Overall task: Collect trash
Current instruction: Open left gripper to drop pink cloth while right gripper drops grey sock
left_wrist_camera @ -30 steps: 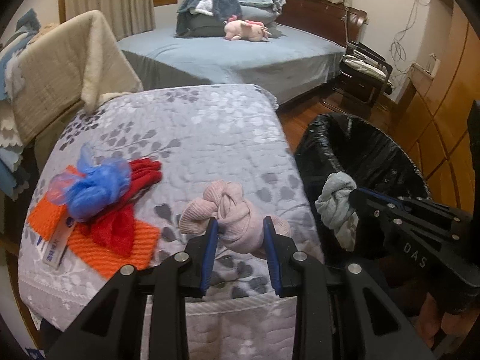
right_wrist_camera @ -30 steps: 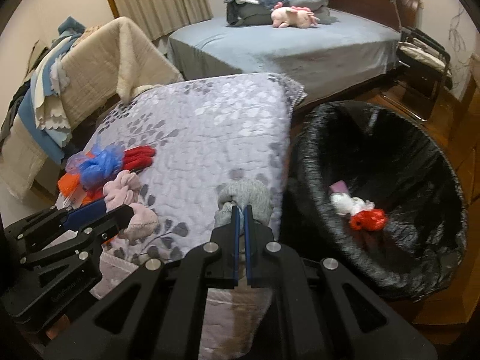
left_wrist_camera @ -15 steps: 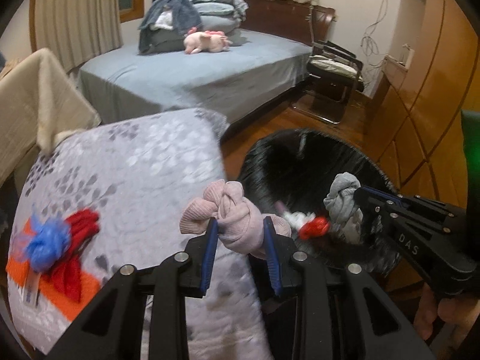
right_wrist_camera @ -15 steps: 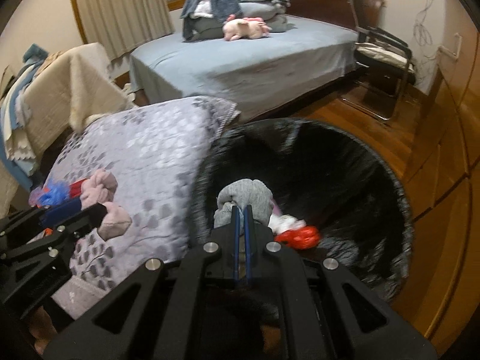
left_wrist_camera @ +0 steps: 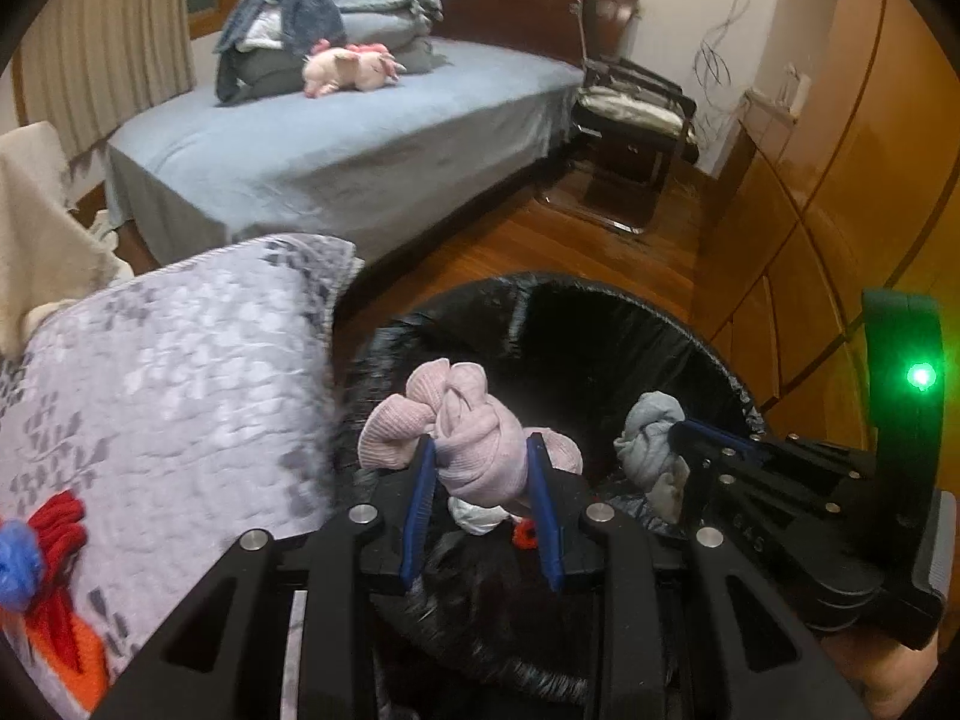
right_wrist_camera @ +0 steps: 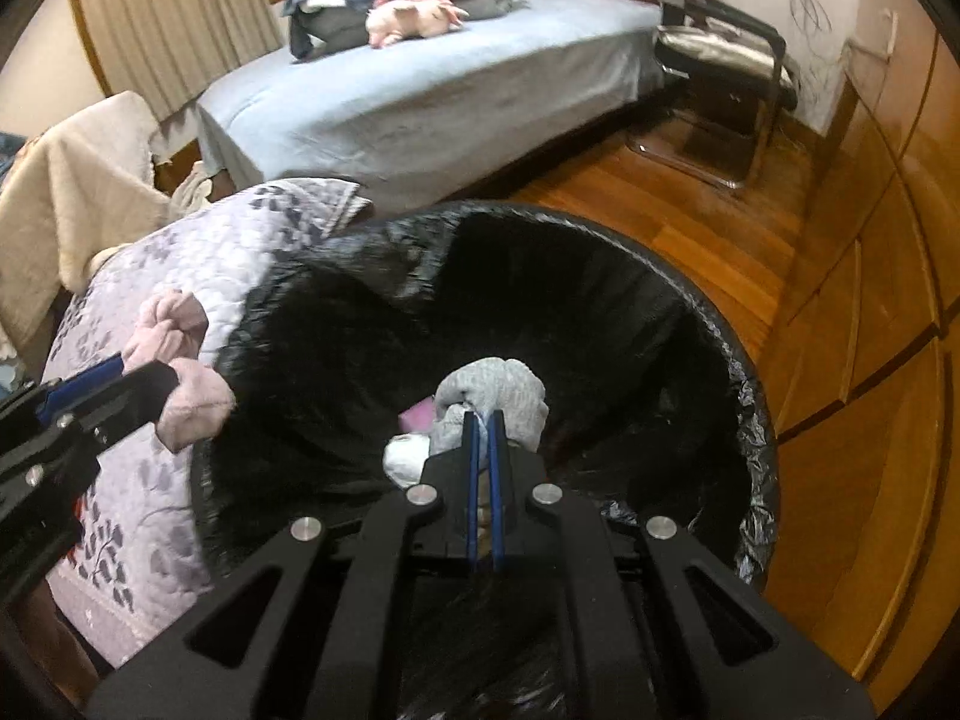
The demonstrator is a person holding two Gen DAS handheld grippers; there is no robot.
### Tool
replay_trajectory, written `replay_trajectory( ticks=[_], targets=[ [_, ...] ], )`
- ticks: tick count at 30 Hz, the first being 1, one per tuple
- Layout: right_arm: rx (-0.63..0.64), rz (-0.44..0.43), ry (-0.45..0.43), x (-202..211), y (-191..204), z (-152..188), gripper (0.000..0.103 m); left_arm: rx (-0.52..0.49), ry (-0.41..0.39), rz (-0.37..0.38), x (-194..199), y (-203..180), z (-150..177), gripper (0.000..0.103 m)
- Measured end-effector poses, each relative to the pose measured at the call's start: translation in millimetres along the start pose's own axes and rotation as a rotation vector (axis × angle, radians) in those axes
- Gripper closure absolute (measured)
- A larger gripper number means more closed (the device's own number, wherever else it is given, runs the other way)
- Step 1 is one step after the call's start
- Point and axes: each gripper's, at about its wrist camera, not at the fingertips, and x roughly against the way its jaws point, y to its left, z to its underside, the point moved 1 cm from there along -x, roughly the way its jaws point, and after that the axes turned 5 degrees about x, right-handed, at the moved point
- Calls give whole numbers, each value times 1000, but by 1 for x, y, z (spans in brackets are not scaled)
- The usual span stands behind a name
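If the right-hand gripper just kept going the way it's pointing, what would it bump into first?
Probably the white wad lying in the black-lined bin. The right gripper, shut on a grey sock, points down into the bin; depth is unclear.

quilted surface [left_wrist_camera: 180,372], red cloth [left_wrist_camera: 57,531]; floor [left_wrist_camera: 540,246], bin [right_wrist_camera: 690,300]

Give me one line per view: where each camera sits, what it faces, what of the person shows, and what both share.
Left wrist: sits on the left gripper, looking down along its jaws at the pink sock over the black-lined bin; a hand shows at lower right.
Right wrist: sits on the right gripper, facing down into the bin past the grey sock; no body part clearly shows.
Shared: both socks, bin, patterned quilt, bed, chair.
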Motion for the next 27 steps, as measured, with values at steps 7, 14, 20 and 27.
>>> replay_trajectory(
  ticks=[7, 14, 20, 27],
  targets=[
    [-42, -9, 64, -30, -17, 4, 93, -26, 78, -9, -45, -9, 5, 65],
    [-77, -2, 56, -18, -20, 25, 88, 1, 81, -24, -36, 16, 18, 57],
    [-74, -5, 29, 8, -2, 38, 74, 5, 84, -46, -25, 31, 27, 55],
    [-38, -9, -16, 39, 34, 50, 55, 23, 41, -69, 15, 54, 39, 44]
  ],
)
